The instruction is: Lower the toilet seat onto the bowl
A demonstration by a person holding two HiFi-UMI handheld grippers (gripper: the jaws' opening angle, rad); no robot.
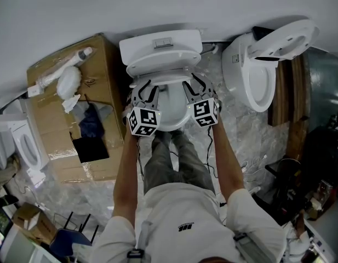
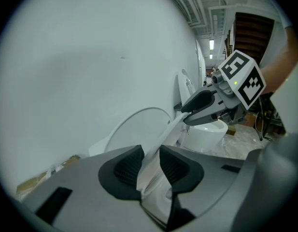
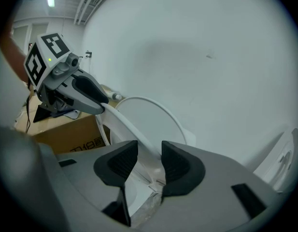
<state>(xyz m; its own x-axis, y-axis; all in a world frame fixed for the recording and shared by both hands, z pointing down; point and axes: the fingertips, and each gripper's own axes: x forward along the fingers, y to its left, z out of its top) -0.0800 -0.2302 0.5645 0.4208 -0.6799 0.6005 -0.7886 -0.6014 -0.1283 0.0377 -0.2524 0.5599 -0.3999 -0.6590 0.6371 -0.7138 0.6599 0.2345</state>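
Over bowl (image 1: 172,127) | toilet seat (image 2: 163,129) half-raised, long axis out from tank (image 1: 160,44) | left gripper (image 2: 151,161), right gripper (image 3: 149,161) clamp sides

A large cardboard box (image 1: 70,108) lies on the floor against the wall, left side. On it rest a white wrapped tube (image 1: 62,67), a crumpled white bag (image 1: 68,82), a dark blue cloth (image 1: 92,122) and a flat black sheet (image 1: 91,149). A spare toilet (image 1: 240,73) stands at the wall on the right, lid raised, beside a wooden panel (image 1: 292,103). Crinkled clear sheeting (image 1: 242,136) covers the floor there. A smaller box (image 1: 30,219) sits lower left.
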